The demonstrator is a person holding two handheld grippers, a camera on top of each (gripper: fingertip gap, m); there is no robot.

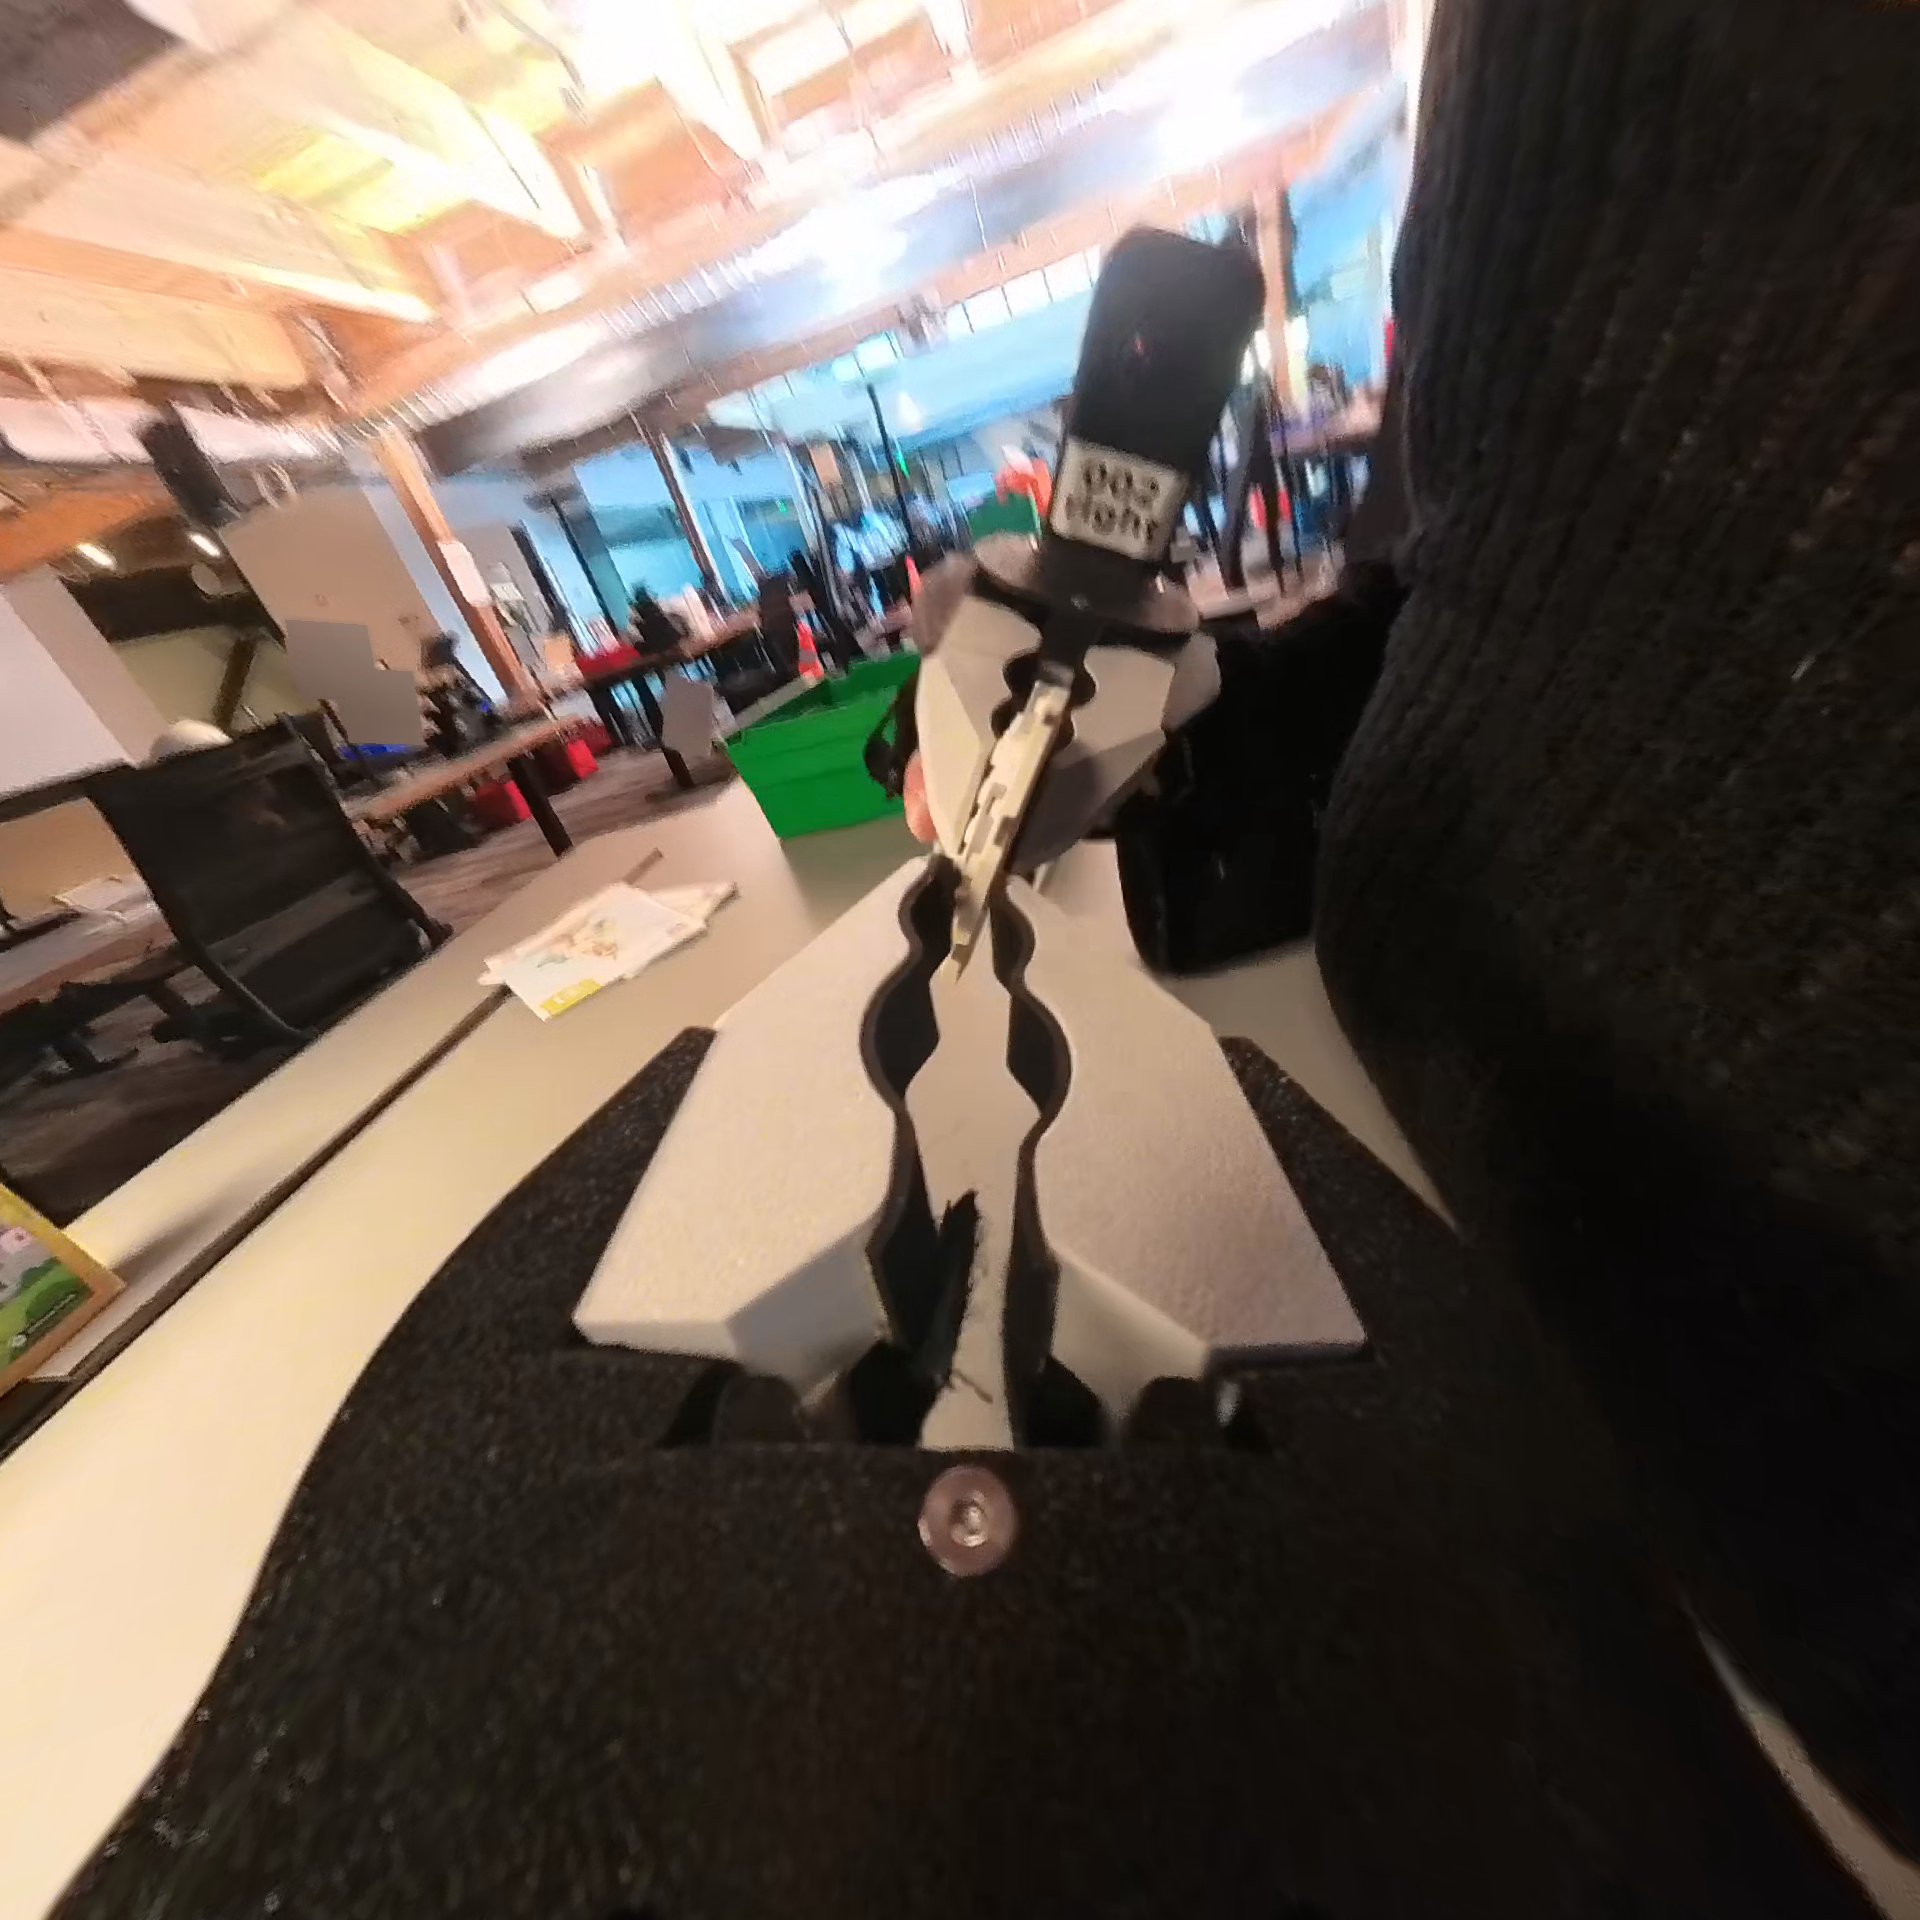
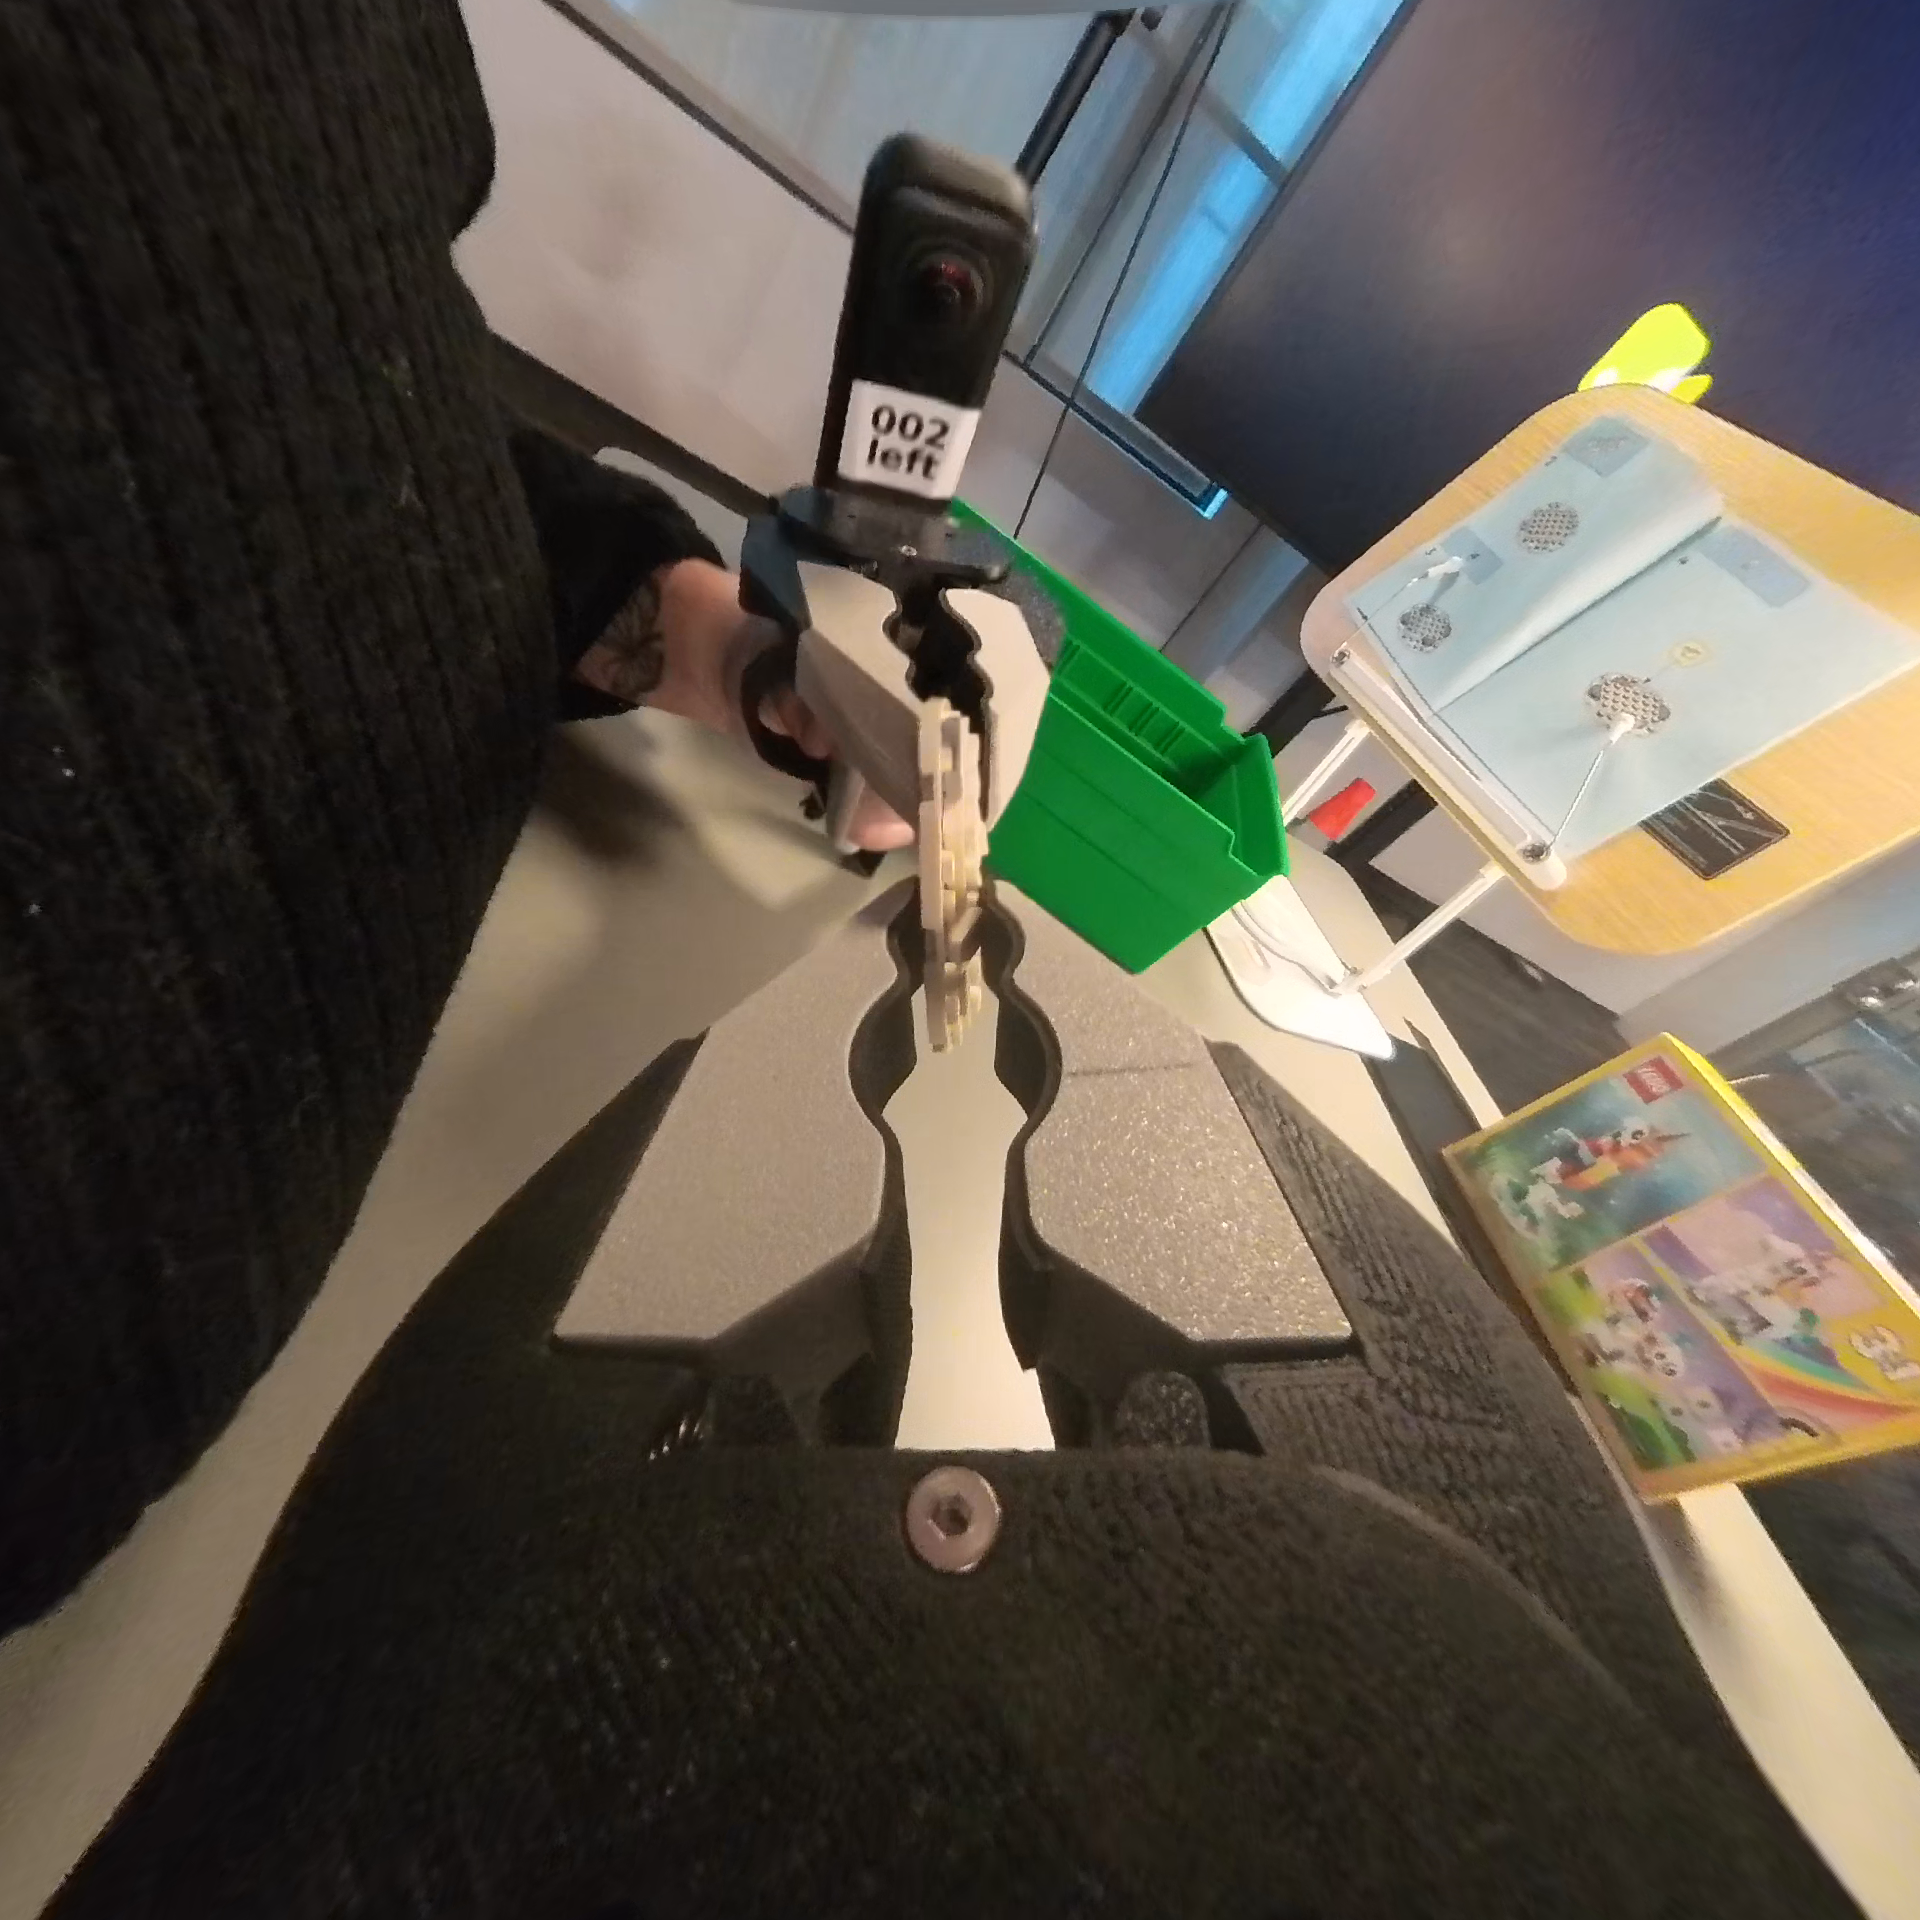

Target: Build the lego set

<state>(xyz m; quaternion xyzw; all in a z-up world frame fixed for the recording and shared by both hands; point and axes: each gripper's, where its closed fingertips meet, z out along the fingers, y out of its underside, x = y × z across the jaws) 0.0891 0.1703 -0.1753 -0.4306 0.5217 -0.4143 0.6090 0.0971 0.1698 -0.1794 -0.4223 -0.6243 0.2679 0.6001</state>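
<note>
The pale grey bench (image 2: 665,312) fills the lower part of both views, and a person's black knit sleeve (image 1: 1662,727) crowds one side of each, walling off the near edge. Beyond the bench's far edge in the left wrist view lies an open office floor with a black chair (image 1: 260,831) and long tables, blurred. A green bin (image 2: 1132,821) stands on the bench just behind the two tools; in the right wrist view it blocks the room straight past them. To its right a wooden stand (image 2: 1766,831) holds an open pale blue instruction sheet (image 2: 1621,603), well apart from the tools. A yellow-edged lego box (image 2: 1704,1268) lies at the bench's right edge, and loose paper booklets (image 1: 613,940) lie flat on the bench, with bare surface between them and the tools.

The left hand-held gripper (image 1: 961,904) and the right hand-held gripper (image 2: 951,935) meet tip to tip above the bench, each pointing at the other. Between them stands a thin tan lego plate assembly (image 2: 948,852), on edge. The right tool's fingertips are clenched on one end of it, and the left tool's fingertips pinch the other end. A bare hand (image 2: 717,665) grips the left tool's handle, and a black camera (image 2: 920,312) with a white label rises above it
</note>
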